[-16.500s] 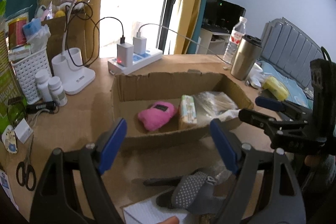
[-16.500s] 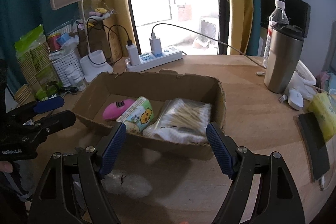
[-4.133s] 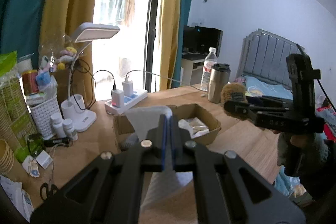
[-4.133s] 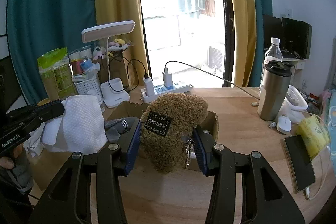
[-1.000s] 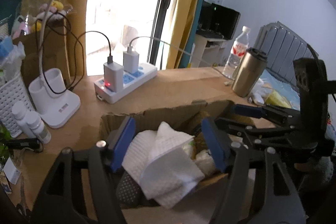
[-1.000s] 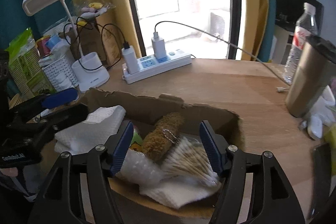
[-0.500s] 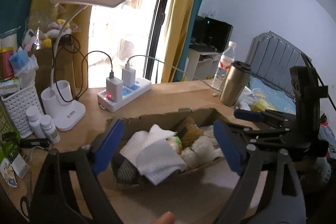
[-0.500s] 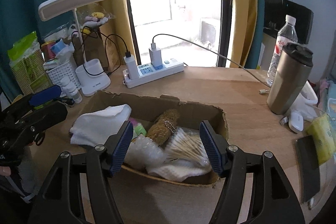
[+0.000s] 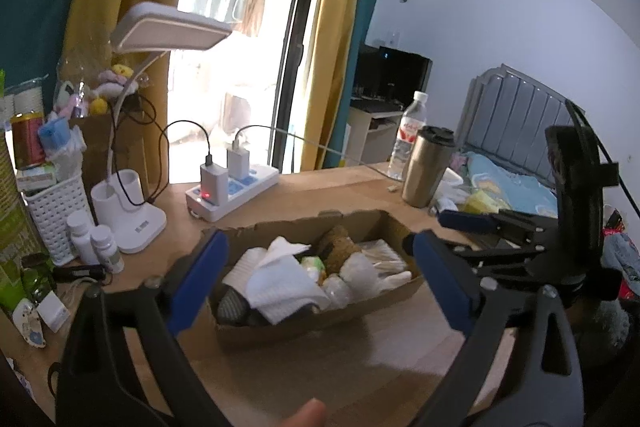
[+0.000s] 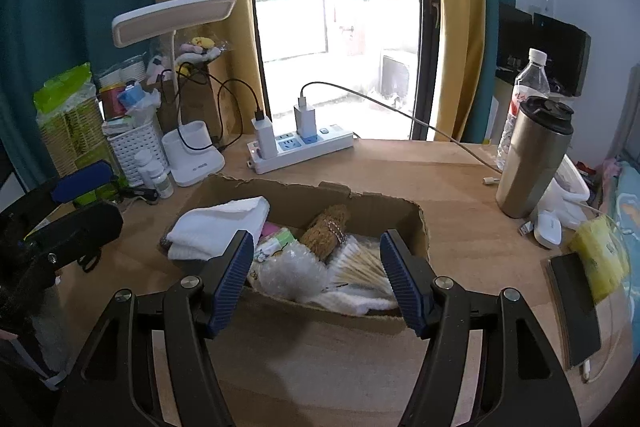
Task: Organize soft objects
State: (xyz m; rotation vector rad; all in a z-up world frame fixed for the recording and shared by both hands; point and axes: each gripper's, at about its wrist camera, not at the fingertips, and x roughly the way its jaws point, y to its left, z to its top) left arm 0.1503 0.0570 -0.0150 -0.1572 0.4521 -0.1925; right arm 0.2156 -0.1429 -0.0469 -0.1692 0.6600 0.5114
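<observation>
A shallow cardboard box (image 9: pixel 320 321) (image 10: pixel 380 205) stands on the wooden table. It holds a white towel (image 9: pixel 280 281) (image 10: pixel 218 227), a brown plush toy (image 9: pixel 338 249) (image 10: pixel 326 227), a grey sock (image 9: pixel 234 305), a bubble-wrap piece (image 10: pixel 286 273), a bag of cotton swabs (image 10: pixel 360 265) and a pink item (image 10: pixel 272 229). My left gripper (image 9: pixel 316 285) is open and empty, raised in front of the box. My right gripper (image 10: pixel 316 281) is open and empty, raised above the box's near edge.
A power strip (image 10: pixel 304 147), a desk lamp (image 10: pixel 192 163), a white basket (image 10: pixel 134 151) and pill bottles (image 9: pixel 94 243) stand behind the box. A steel tumbler (image 10: pixel 534 163), a water bottle (image 10: pixel 528 87), a phone (image 10: pixel 574 307) and a yellow pack (image 10: pixel 598 255) are at the right.
Both grippers have pulled back and up from the box, open and empty. The towel and the plush toy lie in the box.
</observation>
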